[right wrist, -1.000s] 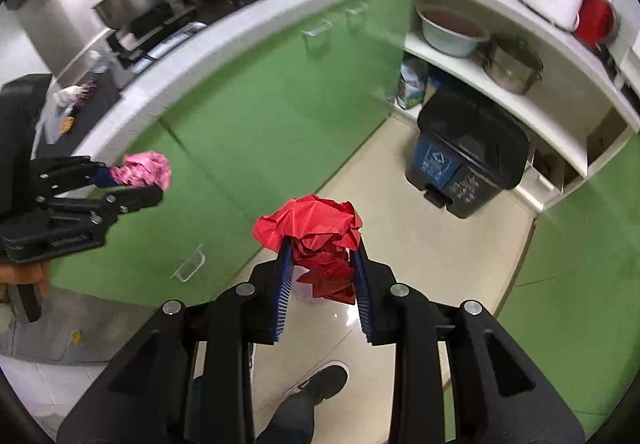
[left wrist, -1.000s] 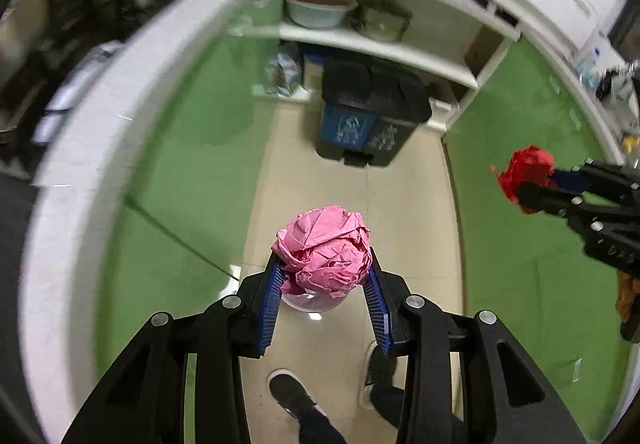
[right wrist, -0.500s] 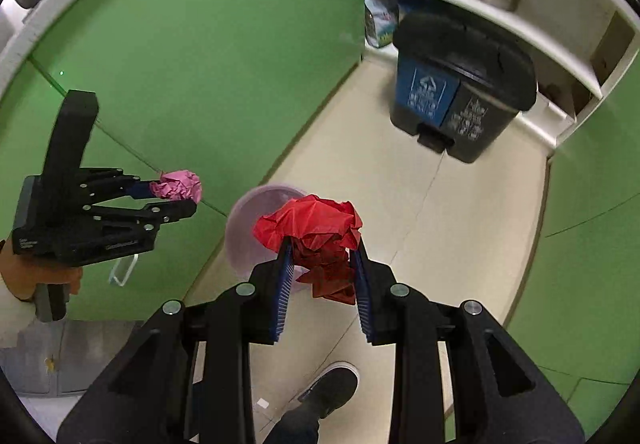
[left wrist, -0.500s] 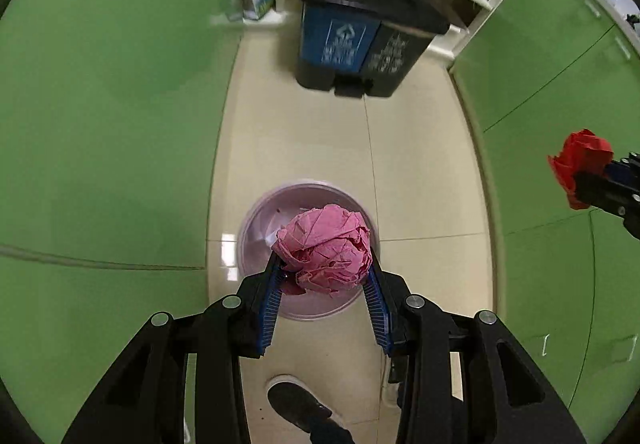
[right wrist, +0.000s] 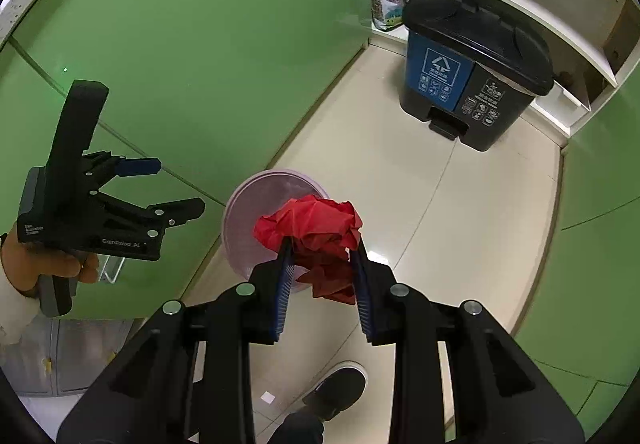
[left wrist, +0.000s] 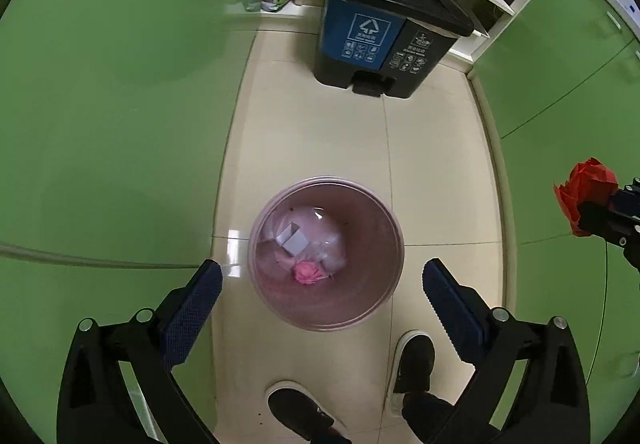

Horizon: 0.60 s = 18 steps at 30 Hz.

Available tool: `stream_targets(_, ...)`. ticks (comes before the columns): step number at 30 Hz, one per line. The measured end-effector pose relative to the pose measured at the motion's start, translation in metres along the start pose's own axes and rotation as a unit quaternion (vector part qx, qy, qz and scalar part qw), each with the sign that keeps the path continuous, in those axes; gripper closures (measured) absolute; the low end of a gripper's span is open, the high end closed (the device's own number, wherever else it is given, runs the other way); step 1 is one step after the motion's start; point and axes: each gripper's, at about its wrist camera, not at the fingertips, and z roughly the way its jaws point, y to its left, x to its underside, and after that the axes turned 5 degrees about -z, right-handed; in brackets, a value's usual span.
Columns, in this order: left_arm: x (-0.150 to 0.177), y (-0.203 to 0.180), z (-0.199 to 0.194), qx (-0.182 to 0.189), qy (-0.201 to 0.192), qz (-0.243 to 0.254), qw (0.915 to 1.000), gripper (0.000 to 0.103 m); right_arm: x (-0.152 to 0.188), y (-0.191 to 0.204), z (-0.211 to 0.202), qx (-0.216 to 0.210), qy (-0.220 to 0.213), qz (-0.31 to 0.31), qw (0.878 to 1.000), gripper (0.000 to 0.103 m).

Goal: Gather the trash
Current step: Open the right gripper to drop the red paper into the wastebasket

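A round pink waste bin (left wrist: 392, 240) stands on the floor right below my left gripper (left wrist: 322, 280), which is open and empty. A pink crumpled paper ball (left wrist: 308, 271) lies at the bin's bottom beside a white scrap. My right gripper (right wrist: 322, 250) is shut on a red crumpled paper ball (right wrist: 310, 222), held above the floor just right of the bin (right wrist: 240, 204). In the left wrist view the red ball (left wrist: 584, 184) shows at the far right. In the right wrist view the left gripper (right wrist: 178, 186) hangs open at the left.
A blue and black pedal bin (left wrist: 384, 32) stands at the far end of the floor under white shelves. Green cabinet doors (left wrist: 100, 104) line both sides of the narrow aisle. The person's dark shoes (left wrist: 414, 358) are just in front of the pink bin.
My left gripper has opened and the pink paper ball has dropped into the pink bin. Both grippers have come lower toward the floor; the right one still holds the red ball.
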Motion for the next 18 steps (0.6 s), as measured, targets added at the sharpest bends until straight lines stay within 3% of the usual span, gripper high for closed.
stream_targets(15, 0.019, 0.033, -0.042, -0.011, -0.028, -0.040, 0.9988, 0.007, -0.033, 0.040, 0.040, -0.051, 0.000, -0.041, 0.998, 0.071)
stream_targets(16, 0.019, 0.035, -0.043, -0.012, -0.028, -0.041, 0.9987, 0.007, -0.035, 0.041, 0.042, -0.053, 0.000, -0.041, 0.998, 0.063)
stream_targets(17, 0.019, 0.037, -0.043, -0.014, -0.029, -0.043, 0.9986, 0.007, -0.036, 0.041, 0.044, -0.055, 0.000, -0.040, 0.998, 0.040)
stream_targets(18, 0.020, 0.039, -0.044, -0.016, -0.029, -0.044, 0.9985, 0.007, -0.037, 0.041, 0.045, -0.054, -0.002, -0.037, 0.998, 0.025)
